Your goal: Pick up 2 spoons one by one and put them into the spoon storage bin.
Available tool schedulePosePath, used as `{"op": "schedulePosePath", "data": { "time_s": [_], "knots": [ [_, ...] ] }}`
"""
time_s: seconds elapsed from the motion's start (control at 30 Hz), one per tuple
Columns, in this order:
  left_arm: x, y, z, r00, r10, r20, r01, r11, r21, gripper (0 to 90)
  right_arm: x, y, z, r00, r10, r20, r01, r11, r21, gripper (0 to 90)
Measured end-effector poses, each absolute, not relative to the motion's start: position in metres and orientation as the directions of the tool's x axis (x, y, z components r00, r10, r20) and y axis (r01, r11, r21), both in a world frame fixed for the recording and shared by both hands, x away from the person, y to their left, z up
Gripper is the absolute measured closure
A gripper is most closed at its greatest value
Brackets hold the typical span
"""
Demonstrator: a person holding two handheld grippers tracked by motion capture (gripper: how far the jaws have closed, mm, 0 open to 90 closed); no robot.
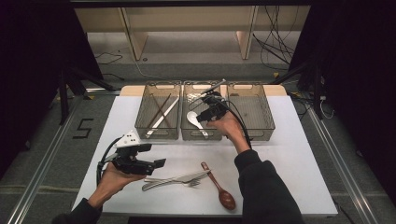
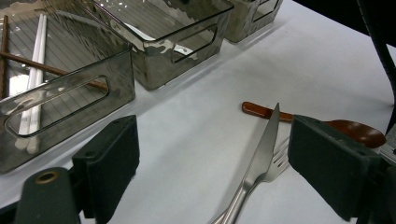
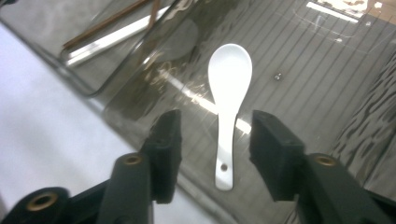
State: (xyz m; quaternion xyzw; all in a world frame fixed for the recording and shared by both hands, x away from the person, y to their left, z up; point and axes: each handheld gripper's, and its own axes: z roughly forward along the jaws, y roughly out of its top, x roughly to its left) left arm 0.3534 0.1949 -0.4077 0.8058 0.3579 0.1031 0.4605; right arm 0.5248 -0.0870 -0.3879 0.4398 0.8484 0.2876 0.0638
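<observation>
Right claw [image 3: 215, 140]: jaws spread, nothing between the pads; it hangs just above the white spoon [image 3: 227, 100], which lies flat on the floor of the middle bin [image 1: 187, 112].
White spoon: bowl points away from the claw, handle end with its small hole lies nearest the jaws, apart from both pads.
Step in hand: by my reading, a release into the middle bin, so the good move now is to lift straight up, jaws kept wide, so neither pad catches the handle or the bin wall.
Left claw [image 2: 212, 168]: jaws wide apart and empty, low over the table [image 1: 289, 154] near the knife [image 2: 259, 156] and fork [image 2: 279, 161].
Still to sort: knife, fork and brown spoon [image 1: 219, 185] lie together on the table, knife touching the fork.
Left bin [image 1: 142, 116]: chopsticks [image 1: 161, 114] lie inside.
Next pick: take the brown spoon by its handle first, since it lies clearest of the overlapping pair.
</observation>
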Motion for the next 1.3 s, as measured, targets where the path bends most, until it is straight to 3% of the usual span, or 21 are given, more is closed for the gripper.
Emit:
{"op": "schedulePosePath", "data": {
  "time_s": [0.17,0.4,0.8,1.3],
  "knots": [
    [0.354,0.195,-0.408,0.720,0.674,-0.166,0.484,-0.315,0.816,16.1,0.506,-0.092,-0.375,-0.635,0.765,0.108,0.675,0.482,0.558,41.8],
    [0.354,0.195,-0.409,0.717,0.677,-0.166,0.486,-0.316,0.815,16.0,0.479,-0.098,-0.364,-0.674,0.730,0.115,0.640,0.498,0.585,35.8],
    [0.354,0.195,-0.408,0.718,0.676,-0.166,0.485,-0.314,0.816,16.0,0.433,-0.112,-0.366,-0.724,0.682,0.109,0.593,0.534,0.603,32.7],
    [0.354,0.195,-0.408,0.719,0.677,-0.158,0.478,-0.317,0.819,16.0,0.410,-0.128,-0.390,-0.724,0.679,0.121,0.617,0.559,0.555,30.9]
  ]
}}
